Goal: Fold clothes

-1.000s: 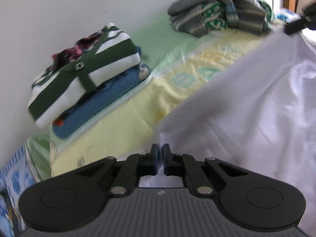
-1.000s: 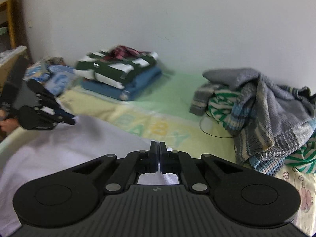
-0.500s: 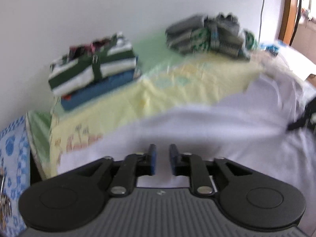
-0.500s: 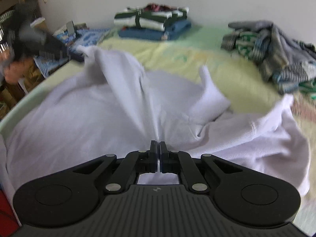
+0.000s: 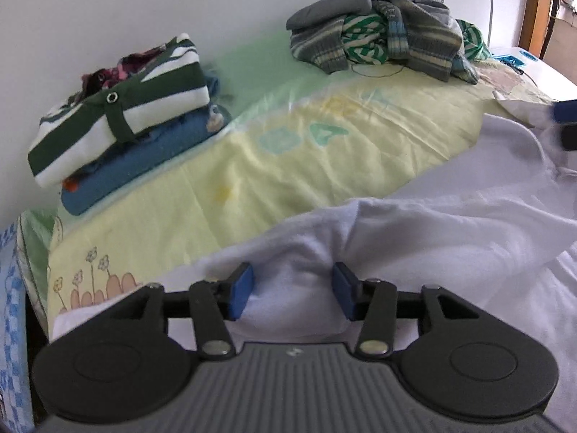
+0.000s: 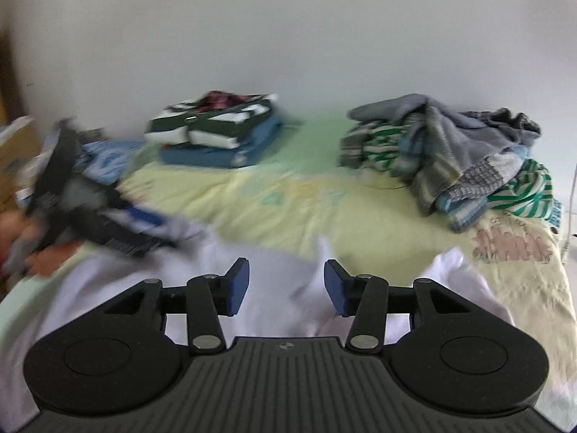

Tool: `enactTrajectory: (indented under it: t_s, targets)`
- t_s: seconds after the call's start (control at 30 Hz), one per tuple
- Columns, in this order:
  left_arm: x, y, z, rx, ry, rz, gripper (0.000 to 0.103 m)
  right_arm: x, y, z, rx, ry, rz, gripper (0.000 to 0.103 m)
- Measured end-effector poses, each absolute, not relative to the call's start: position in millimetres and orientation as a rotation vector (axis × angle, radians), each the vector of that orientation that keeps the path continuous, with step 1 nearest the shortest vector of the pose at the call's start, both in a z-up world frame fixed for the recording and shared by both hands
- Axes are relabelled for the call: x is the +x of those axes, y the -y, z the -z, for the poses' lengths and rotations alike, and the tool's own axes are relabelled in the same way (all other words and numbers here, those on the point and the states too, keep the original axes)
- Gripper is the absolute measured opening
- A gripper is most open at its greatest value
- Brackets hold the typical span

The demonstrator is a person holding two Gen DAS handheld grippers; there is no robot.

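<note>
Both pairs of fingers, pinched together a second ago, are now parting, and the white garment (image 5: pixel 450 223) they gripped lies loose and rumpled along the bed's near edge. The bed (image 5: pixel 288 166), in its yellow-green sheet, carries everything. At its far right corner sits a heap of unfolded clothes (image 6: pixel 450 158); at the far left, against the wall, a folded stack (image 5: pixel 122 122). The left gripper (image 5: pixel 292 290) and right gripper (image 6: pixel 286 287) both stand half-wide, cloth between the pads but not pressed.
</note>
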State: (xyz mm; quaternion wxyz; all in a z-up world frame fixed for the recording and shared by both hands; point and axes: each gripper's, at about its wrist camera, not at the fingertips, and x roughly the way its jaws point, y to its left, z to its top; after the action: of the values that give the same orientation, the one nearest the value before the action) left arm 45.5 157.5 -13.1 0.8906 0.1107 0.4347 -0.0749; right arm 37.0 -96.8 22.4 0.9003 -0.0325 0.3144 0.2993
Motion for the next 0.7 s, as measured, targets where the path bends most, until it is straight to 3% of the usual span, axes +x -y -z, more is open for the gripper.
enactTrajectory:
  t_s: [0.13, 0.2, 0.23, 0.3, 0.43, 0.53, 0.7]
  targets:
    - [35, -158, 11, 0.236, -0.897, 0.155, 0.048, 67, 73, 3, -0.107, -0.675, -0.559, 0.048]
    - [32, -159, 7, 0.234, -0.898, 0.156, 0.048, 74, 72, 13, -0.123, -0.705, -0.524, 0.024]
    - [31, -159, 4, 0.233, -0.899, 0.159, 0.048, 77, 73, 17, -0.121, -0.725, -0.519, 0.004]
    - [24, -159, -9, 0.246, -0.864, 0.169, 0.049, 75, 85, 12, -0.054, -0.710, -0.525, 0.005]
    - [13, -152, -35, 0.321, -0.771, 0.192, 0.070, 61, 117, -18, 0.147, -0.626, -0.640, 0.005]
    - [20, -140, -42, 0.438, -0.747, 0.233, 0.073, 45, 135, -36, 0.227, -0.580, -0.754, 0.005]
    - [33, -123, -24, 0.546, -0.870, 0.387, 0.074, 9, 143, -32, 0.122, -0.645, -0.863, 0.005]
